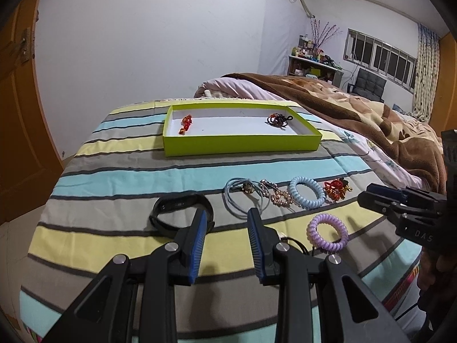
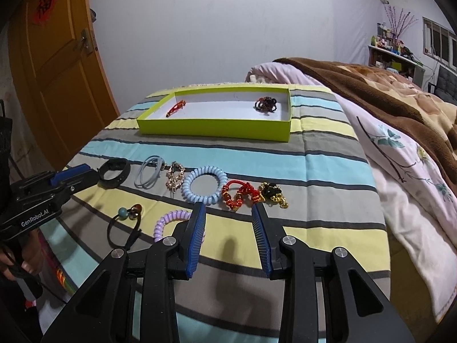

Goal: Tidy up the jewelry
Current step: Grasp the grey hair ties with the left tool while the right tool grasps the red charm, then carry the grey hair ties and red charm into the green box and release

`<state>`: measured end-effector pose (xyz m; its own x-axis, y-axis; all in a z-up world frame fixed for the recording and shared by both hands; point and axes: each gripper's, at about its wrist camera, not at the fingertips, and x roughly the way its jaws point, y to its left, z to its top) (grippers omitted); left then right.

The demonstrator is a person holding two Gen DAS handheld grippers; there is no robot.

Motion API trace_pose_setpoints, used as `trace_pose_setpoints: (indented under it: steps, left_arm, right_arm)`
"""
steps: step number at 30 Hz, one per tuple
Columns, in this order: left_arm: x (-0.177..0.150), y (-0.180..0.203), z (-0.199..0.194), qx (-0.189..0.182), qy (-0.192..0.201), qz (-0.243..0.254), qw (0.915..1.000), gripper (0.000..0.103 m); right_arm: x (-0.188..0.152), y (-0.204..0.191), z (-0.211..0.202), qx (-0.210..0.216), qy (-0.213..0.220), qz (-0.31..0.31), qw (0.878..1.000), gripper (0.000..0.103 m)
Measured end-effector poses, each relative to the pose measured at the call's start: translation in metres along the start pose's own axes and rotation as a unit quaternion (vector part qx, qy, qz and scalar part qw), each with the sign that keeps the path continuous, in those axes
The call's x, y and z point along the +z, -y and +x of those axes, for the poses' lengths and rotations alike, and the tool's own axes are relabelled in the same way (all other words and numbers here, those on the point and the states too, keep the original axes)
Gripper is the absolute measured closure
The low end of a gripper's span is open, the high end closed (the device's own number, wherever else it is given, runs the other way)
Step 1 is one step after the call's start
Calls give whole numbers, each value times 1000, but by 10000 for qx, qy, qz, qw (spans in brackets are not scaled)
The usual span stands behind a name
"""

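Observation:
A lime-green tray (image 1: 242, 143) (image 2: 214, 128) lies on the striped bedspread and holds a red bracelet (image 1: 185, 124) (image 2: 176, 107) and a dark beaded bracelet (image 1: 277, 120) (image 2: 266, 104). Nearer lies a row: black band (image 1: 182, 208) (image 2: 114, 173), blue hair ties (image 1: 242, 197) (image 2: 150, 171), gold clip (image 1: 278, 195) (image 2: 174, 178), blue coil tie (image 1: 307, 195) (image 2: 204, 184), red bracelet (image 1: 337, 190) (image 2: 240, 195), gold-black piece (image 2: 272, 194). A purple coil tie (image 1: 328, 235) (image 2: 171, 223) and black beaded cord (image 2: 127, 223) lie closest. My left gripper (image 1: 227, 214) and right gripper (image 2: 228, 207) are open and empty above the bedspread.
A brown blanket (image 1: 357, 105) and pink floral quilt (image 2: 400, 171) are heaped to the right. An orange door (image 2: 57, 71) stands at the left. The right gripper shows at the right edge of the left wrist view (image 1: 400, 211).

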<state>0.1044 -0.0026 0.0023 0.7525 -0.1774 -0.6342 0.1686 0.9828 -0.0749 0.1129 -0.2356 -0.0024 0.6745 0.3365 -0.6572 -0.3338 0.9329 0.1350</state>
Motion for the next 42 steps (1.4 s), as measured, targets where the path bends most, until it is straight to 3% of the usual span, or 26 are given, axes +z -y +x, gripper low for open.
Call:
trace_pose_setpoints:
  steps: [9,19,23,25,26,27,42]
  left_arm:
    - [18,5,37,-18,-166,237,9996,72]
    - [26,9,77,89,-748,387,9964,72]
    - [24,9,83,102,-921,400,9949,87]
    - [24,9,83,98,-908,433,9949,95]
    - [24,10,82,93,-902,455,9948,98]
    - [24,11,82,94,-895,477,9948,99]
    - [25,5,55,-120,-482,306,9983,100]
  right_arm:
    - [4,0,25,-45,-248,-56,9997,68]
    - [9,2,42,-142,-488,-121,9986,68]
    - [11,-1,45,-204,-545,-224,9981,68]
    - [11,-5,46,-291,-575,-333,9974,76]
    - [11,-6,47,-299,-599,-368,9971,88]
    - [11,-6,47,-281,-622,-377,9970,92]
    - [12,-4,23,-10,-312,-167,9994,93]
